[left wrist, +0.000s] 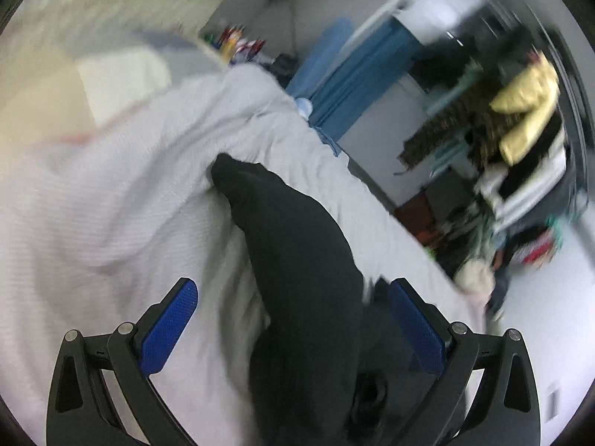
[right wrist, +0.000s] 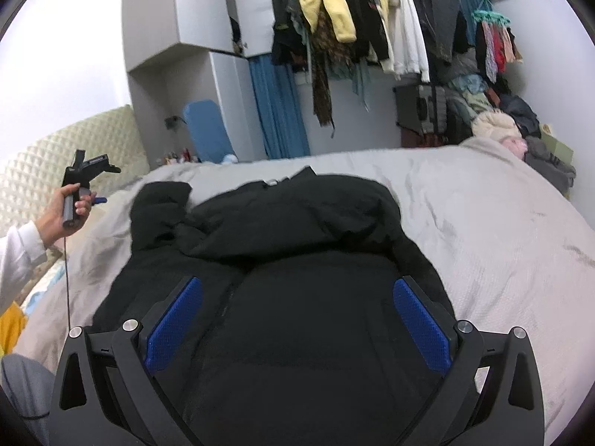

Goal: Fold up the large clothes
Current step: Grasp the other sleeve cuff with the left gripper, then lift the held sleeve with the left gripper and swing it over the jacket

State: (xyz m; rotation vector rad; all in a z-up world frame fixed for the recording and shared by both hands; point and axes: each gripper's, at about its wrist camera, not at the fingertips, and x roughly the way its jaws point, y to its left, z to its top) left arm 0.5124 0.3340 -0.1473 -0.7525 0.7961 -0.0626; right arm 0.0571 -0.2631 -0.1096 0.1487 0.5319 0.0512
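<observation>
A black padded jacket (right wrist: 297, 223) lies spread on the pale grey bed cover (right wrist: 483, 230), collar toward the far edge. One sleeve (right wrist: 160, 204) is bent inward at the left. My right gripper (right wrist: 297, 286) hovers open over the jacket's body with nothing between its blue pads. In the blurred left wrist view, the black sleeve (left wrist: 282, 230) runs along the bed under my left gripper (left wrist: 293, 290), which is open. In the right wrist view the left gripper (right wrist: 89, 182) is held up by a hand (right wrist: 61, 215), left of the jacket and apart from it.
A packed clothes rail (right wrist: 372, 18) hangs behind the bed, with a clothes pile (right wrist: 520, 130) at the right corner. A blue curtain (right wrist: 279, 111) and grey wardrobe (right wrist: 178, 55) stand at the back. A quilted headboard (right wrist: 74, 148) is on the left.
</observation>
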